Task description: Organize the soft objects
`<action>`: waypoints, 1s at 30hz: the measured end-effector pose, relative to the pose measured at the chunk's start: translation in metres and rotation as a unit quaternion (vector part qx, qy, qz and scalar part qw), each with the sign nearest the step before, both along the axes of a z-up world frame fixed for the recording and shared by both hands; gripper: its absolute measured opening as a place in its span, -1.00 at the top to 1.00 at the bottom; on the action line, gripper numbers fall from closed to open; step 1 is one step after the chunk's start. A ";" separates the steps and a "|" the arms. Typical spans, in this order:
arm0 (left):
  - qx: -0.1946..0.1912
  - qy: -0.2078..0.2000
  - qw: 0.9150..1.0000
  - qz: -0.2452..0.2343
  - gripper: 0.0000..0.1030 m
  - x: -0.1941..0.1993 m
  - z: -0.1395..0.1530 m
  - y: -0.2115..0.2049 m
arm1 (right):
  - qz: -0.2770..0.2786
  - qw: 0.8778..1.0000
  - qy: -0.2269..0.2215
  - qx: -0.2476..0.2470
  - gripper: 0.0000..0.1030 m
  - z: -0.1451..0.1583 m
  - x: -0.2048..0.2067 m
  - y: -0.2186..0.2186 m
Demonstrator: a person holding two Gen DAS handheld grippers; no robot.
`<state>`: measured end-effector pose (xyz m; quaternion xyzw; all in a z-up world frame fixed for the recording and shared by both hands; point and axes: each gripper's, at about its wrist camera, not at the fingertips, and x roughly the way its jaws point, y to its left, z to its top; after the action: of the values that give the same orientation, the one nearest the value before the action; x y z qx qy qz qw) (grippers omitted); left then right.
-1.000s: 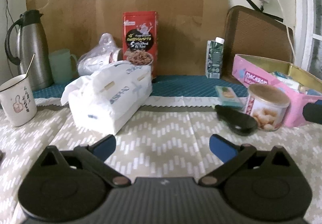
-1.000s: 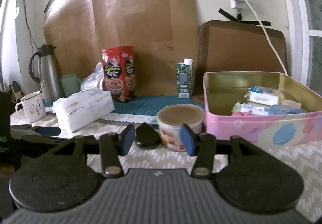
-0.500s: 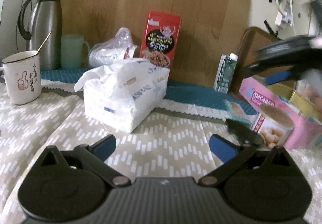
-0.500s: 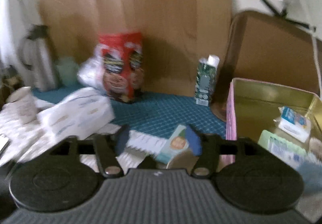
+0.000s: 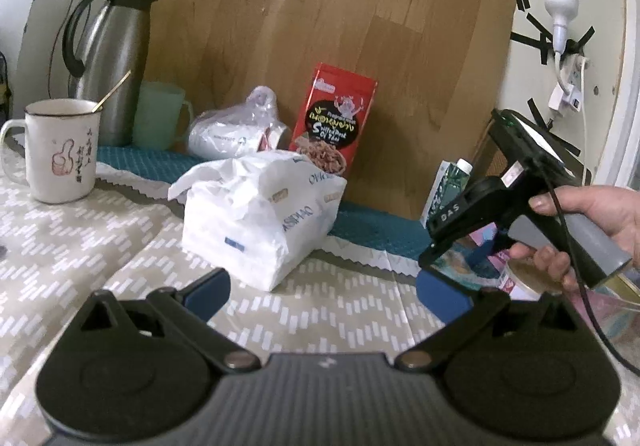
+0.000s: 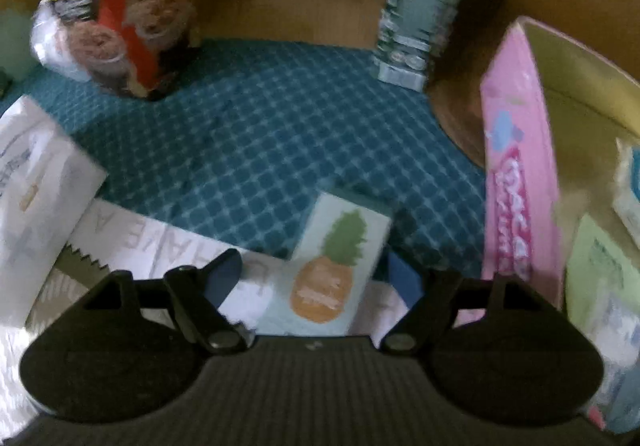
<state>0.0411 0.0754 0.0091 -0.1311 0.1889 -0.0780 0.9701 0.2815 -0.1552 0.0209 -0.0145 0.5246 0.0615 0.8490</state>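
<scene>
the right gripper's (image 6: 316,278) fingers (image 6: 224,276) stand wide, having just closed a little from their widest, with the pineapple tissue pack (image 6: 332,266) lying between them and neither pad pressing on it. the gripper points steeply down over the pack, which looks like the set-up for a top grasp. the pack lies flat, partly on the white paper edging and partly on the teal mat (image 6: 256,125), just beside the pink macaron tin (image 6: 516,181). the tin already holds other small soft packs, so it is probably where this one belongs.

the left gripper (image 5: 324,292) hangs low over the patterned surface (image 5: 100,246) with its fingers (image 5: 208,290) wide and nothing in them. it faces the large tissue bag (image 5: 260,213), which sits near it, slumped and crinkled; that bag may be its own next target.

further out stand a red snack box (image 5: 334,117), a green carton (image 6: 424,1), a mug (image 5: 60,151) with a spoon and a steel flask (image 5: 112,65). in the left wrist view a hand (image 5: 592,217) holds the right gripper's handle above a round can, mostly hidden.
</scene>
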 end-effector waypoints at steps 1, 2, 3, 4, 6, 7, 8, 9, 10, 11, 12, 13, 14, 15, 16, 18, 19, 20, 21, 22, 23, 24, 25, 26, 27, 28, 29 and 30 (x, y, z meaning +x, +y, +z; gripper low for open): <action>-0.001 -0.004 1.000 0.005 -0.99 -0.001 0.000 0.001 | 0.014 1.000 -0.008 0.001 -0.17 0.001 -0.002 0.006; -0.005 -0.007 1.000 0.012 -0.99 -0.002 0.000 0.002 | 0.028 0.999 -0.014 0.001 -0.03 0.003 -0.005 0.013; -0.010 -0.011 1.000 0.020 -0.99 -0.004 0.001 0.005 | 0.042 0.999 -0.019 0.001 0.11 0.004 -0.008 0.020; -0.017 -0.014 0.999 0.027 -0.99 -0.005 0.001 0.008 | 0.057 0.998 -0.024 -0.001 0.12 0.004 -0.013 0.029; -0.032 -0.017 0.998 0.041 -0.99 -0.005 0.000 0.014 | 0.080 0.996 -0.038 -0.001 0.12 0.003 -0.026 0.044; -0.039 -0.017 0.998 0.047 -0.99 -0.005 0.000 0.017 | 0.095 0.994 -0.045 0.002 0.12 0.003 -0.034 0.052; -0.046 -0.018 0.997 0.053 -0.99 -0.005 0.000 0.021 | 0.110 0.993 -0.051 0.004 0.12 0.003 -0.039 0.059; -0.053 -0.018 0.997 0.060 -0.99 -0.005 0.000 0.023 | 0.128 0.990 -0.058 0.004 0.12 0.002 -0.049 0.067; -0.059 -0.018 0.996 0.066 -0.99 -0.006 0.000 0.026 | 0.149 0.987 -0.067 0.003 0.12 0.001 -0.061 0.076; -0.066 -0.019 0.995 0.073 -0.99 -0.006 -0.001 0.029 | 0.169 0.983 -0.075 0.001 0.12 0.001 -0.072 0.084; -0.072 -0.021 0.994 0.079 -0.99 -0.006 -0.001 0.032 | 0.187 0.979 -0.082 0.001 0.12 0.000 -0.083 0.091; -0.078 -0.023 0.993 0.087 -0.99 -0.008 -0.001 0.035 | 0.205 0.975 -0.087 0.006 0.12 -0.001 -0.094 0.097; -0.086 -0.025 0.991 0.095 -0.99 -0.009 -0.001 0.038 | 0.219 0.971 -0.092 0.011 0.12 -0.001 -0.102 0.098; -0.094 -0.025 0.990 0.103 -0.99 -0.010 -0.002 0.041 | 0.232 0.968 -0.094 0.016 0.12 -0.002 -0.111 0.100; -0.102 -0.024 0.989 0.108 -0.99 -0.010 -0.002 0.044 | 0.244 0.965 -0.098 0.023 0.11 -0.002 -0.121 0.102; -0.117 -0.019 0.986 0.115 -0.99 -0.009 -0.004 0.050 | 0.262 0.959 -0.105 0.031 0.11 -0.003 -0.136 0.102; -0.122 -0.015 0.986 0.115 -0.99 -0.008 -0.005 0.052 | 0.270 0.956 -0.108 0.036 0.11 -0.003 -0.146 0.100; -0.126 -0.010 0.985 0.114 -0.99 -0.006 -0.006 0.053 | 0.278 0.953 -0.114 0.039 0.11 -0.004 -0.157 0.099; -0.129 -0.006 0.985 0.112 -0.99 -0.005 -0.006 0.054 | 0.288 0.949 -0.118 0.042 0.11 -0.004 -0.170 0.097; -0.130 -0.003 0.985 0.111 -0.99 -0.004 -0.007 0.054 | 0.295 0.946 -0.124 0.045 0.12 -0.002 -0.179 0.092; -0.130 -0.001 0.985 0.109 -0.99 -0.004 -0.007 0.054 | 0.299 0.944 -0.131 0.051 0.10 -0.001 -0.188 0.085; -0.129 0.000 0.986 0.108 -0.99 -0.003 -0.007 0.053 | 0.304 0.942 -0.126 0.059 0.08 -0.003 -0.197 0.082; -0.128 0.002 0.986 0.106 -0.99 -0.003 -0.007 0.052 | 0.306 0.941 -0.127 0.068 0.07 -0.003 -0.198 0.081; -0.126 0.002 0.986 0.104 -0.99 -0.002 -0.007 0.051 | 0.307 0.940 -0.129 0.077 0.06 -0.002 -0.205 0.076; -0.124 0.003 0.987 0.102 -0.99 -0.002 -0.008 0.051 | 0.303 0.940 -0.134 0.085 -0.04 -0.001 -0.212 0.072; -0.123 0.005 0.988 0.099 -0.99 -0.002 -0.008 0.050 | 0.294 0.941 -0.142 0.091 -0.07 0.000 -0.220 0.066; -0.120 0.007 0.988 0.096 -0.99 -0.001 -0.007 0.049 | 0.284 0.942 -0.152 0.096 -0.12 0.001 -0.226 0.060; -0.118 0.008 0.989 0.093 -0.99 0.000 -0.008 0.048 | 0.277 0.942 -0.162 0.096 -0.15 0.002 -0.229 0.057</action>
<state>0.0415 0.1235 0.0015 -0.2619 0.1735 -0.0083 0.9493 0.0523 -0.0979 0.0224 -0.0879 0.3468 0.3411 0.8693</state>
